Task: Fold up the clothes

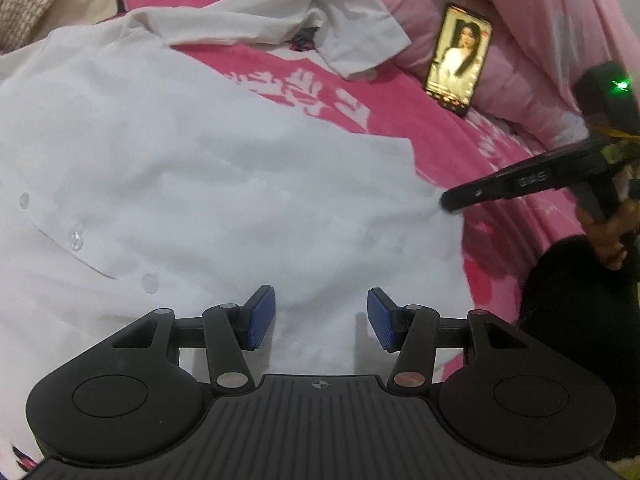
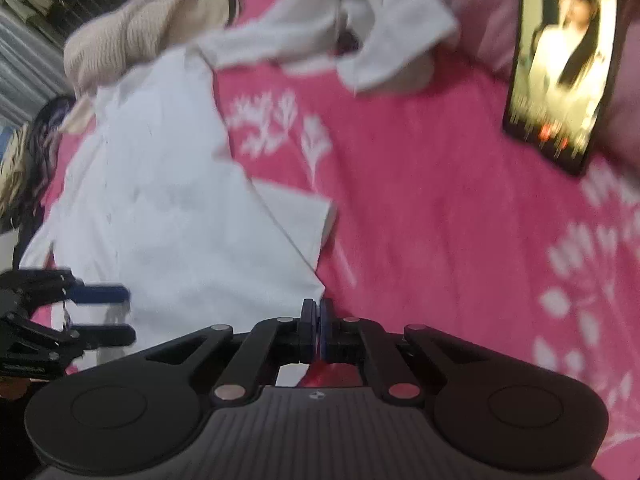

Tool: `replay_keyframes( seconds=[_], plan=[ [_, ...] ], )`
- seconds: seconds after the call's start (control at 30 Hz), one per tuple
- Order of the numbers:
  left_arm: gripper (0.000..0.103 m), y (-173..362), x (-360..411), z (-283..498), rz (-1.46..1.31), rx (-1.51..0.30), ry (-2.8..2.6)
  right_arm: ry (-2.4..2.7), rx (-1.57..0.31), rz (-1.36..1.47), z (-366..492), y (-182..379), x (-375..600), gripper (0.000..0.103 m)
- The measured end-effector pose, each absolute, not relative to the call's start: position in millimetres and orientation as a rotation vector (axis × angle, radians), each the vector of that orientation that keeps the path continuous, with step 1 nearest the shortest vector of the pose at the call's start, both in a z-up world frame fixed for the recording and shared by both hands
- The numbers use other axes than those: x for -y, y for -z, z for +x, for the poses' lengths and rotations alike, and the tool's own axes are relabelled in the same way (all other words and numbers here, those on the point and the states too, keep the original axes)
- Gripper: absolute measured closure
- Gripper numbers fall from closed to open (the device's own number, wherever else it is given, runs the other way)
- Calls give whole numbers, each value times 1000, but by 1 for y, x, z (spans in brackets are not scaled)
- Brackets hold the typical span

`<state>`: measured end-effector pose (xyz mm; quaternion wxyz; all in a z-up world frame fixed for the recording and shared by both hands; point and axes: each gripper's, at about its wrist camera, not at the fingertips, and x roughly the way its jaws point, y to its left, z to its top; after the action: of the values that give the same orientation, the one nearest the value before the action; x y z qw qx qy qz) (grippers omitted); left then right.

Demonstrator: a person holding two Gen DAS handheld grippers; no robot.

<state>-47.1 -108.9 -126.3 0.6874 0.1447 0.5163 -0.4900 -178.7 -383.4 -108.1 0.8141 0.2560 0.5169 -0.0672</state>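
Note:
A white button-up shirt (image 1: 180,152) lies spread on the pink flowered bed cover (image 1: 400,92), with one sleeve (image 1: 352,36) stretched toward the back. My left gripper (image 1: 321,316) is open and hovers over the shirt's near hem, blue pads apart. My right gripper (image 2: 319,326) is shut at the shirt's right edge (image 2: 316,280); whether cloth is between the pads is unclear. In the left wrist view the right gripper (image 1: 450,202) touches the shirt's right corner. The left gripper (image 2: 124,314) shows open at the left of the right wrist view.
A phone (image 1: 458,58) with a lit screen leans against a pink quilt (image 1: 540,20) at the back right; it also shows in the right wrist view (image 2: 564,60). A beige knitted garment (image 2: 148,28) lies at the back left.

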Motion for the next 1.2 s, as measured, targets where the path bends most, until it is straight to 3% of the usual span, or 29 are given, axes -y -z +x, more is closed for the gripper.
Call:
replay_keyframes(
  seconds=[0.4,0.47,0.53,0.6,0.83,0.97,1.2],
  plan=[
    [52,133,103,-48,364,-1142,1094,327,-951,754,-186,120,428,97],
    [52,135,100,-49,370,-1147,1096,328,-955,758,-191,121,427,93],
    [52,135,98,-48,371,-1145,1096,342,-966,787,-198,121,427,77],
    [52,132,93,-45,369,-1128,1089,361,-948,757,-204,112,422,76],
    [52,123,60,8,240,-1102,916,119,-983,350,-192,78,326,75],
    [52,130,41,42,77,-1195,812,-64,-1062,34,-172,95,250,75],
    [53,149,19,75,-170,-1275,687,-114,-1128,-237,-155,131,198,75]
  ],
)
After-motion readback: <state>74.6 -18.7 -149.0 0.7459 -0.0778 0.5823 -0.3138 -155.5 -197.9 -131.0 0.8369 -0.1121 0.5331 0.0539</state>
